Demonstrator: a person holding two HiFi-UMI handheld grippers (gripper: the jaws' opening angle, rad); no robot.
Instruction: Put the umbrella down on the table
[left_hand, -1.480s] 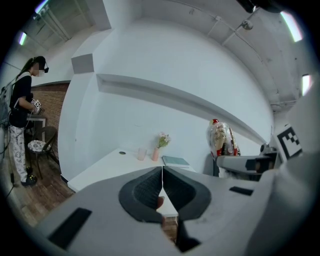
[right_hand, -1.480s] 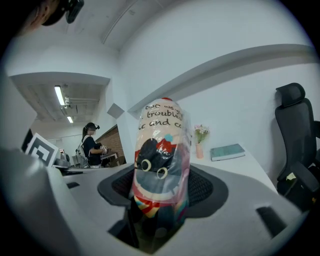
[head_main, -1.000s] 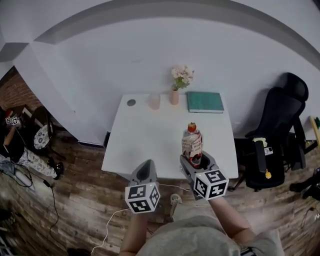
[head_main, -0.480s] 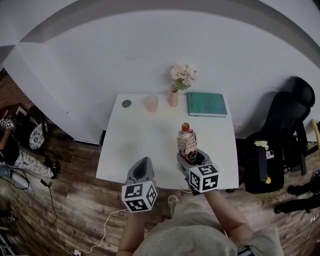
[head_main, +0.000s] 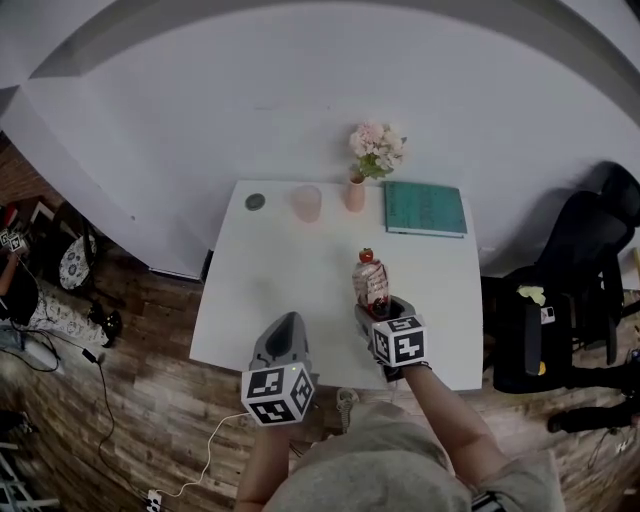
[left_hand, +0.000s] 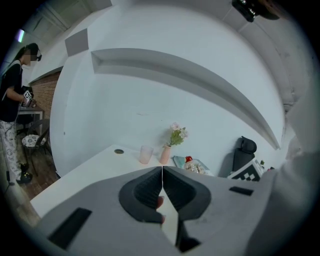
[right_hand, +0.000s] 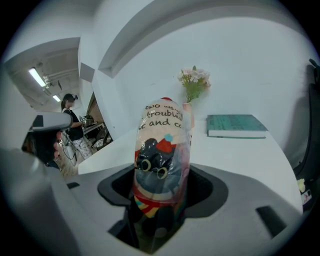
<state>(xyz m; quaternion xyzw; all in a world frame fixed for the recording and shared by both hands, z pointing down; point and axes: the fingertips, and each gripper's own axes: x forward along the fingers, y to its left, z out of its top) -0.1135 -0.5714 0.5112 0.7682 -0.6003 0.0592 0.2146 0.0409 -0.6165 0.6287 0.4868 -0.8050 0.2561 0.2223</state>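
Observation:
The folded umbrella (head_main: 371, 283) is a short capsule-shaped bundle in a clear printed sleeve with a cartoon face and a red knob on top. My right gripper (head_main: 379, 306) is shut on its lower part and holds it nearly upright over the near right part of the white table (head_main: 285, 265). In the right gripper view the umbrella (right_hand: 160, 150) fills the space between the jaws. My left gripper (head_main: 288, 326) hovers at the table's near edge, shut with nothing in it; its jaws (left_hand: 162, 170) meet in the left gripper view.
Along the table's far edge stand a small dark disc (head_main: 255, 201), a pink cup (head_main: 307, 203), a vase of flowers (head_main: 357, 192) and a teal book (head_main: 425, 208). A black office chair (head_main: 560, 290) is at the right. A person (left_hand: 12, 100) stands far left.
My right gripper has carried the umbrella forward and lower over the table. My left gripper has edged forward toward the table's near edge.

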